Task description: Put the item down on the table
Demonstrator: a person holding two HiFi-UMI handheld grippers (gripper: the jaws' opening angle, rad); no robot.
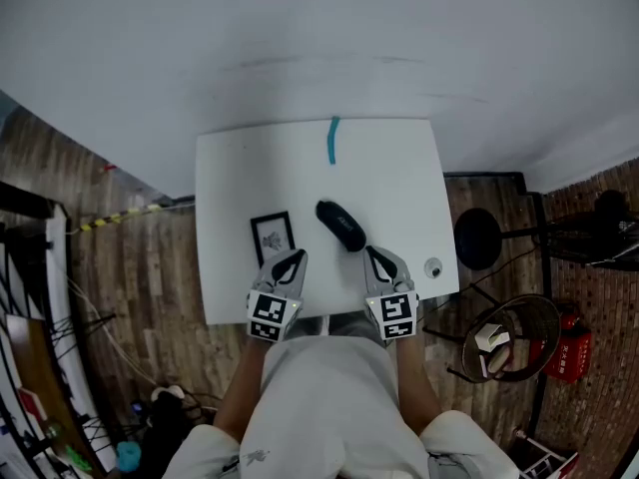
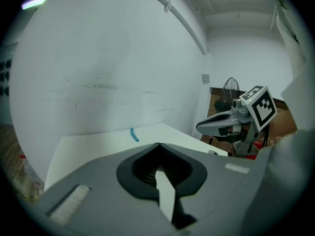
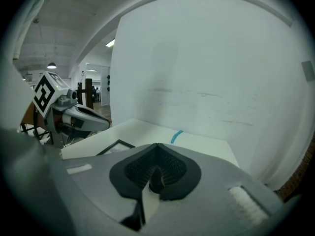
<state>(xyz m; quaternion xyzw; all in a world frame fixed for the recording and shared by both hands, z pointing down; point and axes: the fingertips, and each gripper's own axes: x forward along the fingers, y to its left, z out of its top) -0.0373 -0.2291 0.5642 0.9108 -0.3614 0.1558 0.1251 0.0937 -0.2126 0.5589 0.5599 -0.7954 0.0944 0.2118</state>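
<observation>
Black and smooth, the long case with rounded ends is lying flat on the white table, near its middle. Its long axis is running diagonally: the far end is pointing away and to your left, and the near end is pointing toward your right gripper, just beside its tip. You are holding both tools with jaws pressed together and nothing clamped; the left gripper is hovering over the near edge of a picture frame. I am counting one case, one frame, one blue strip, one small round object and two grippers.
</observation>
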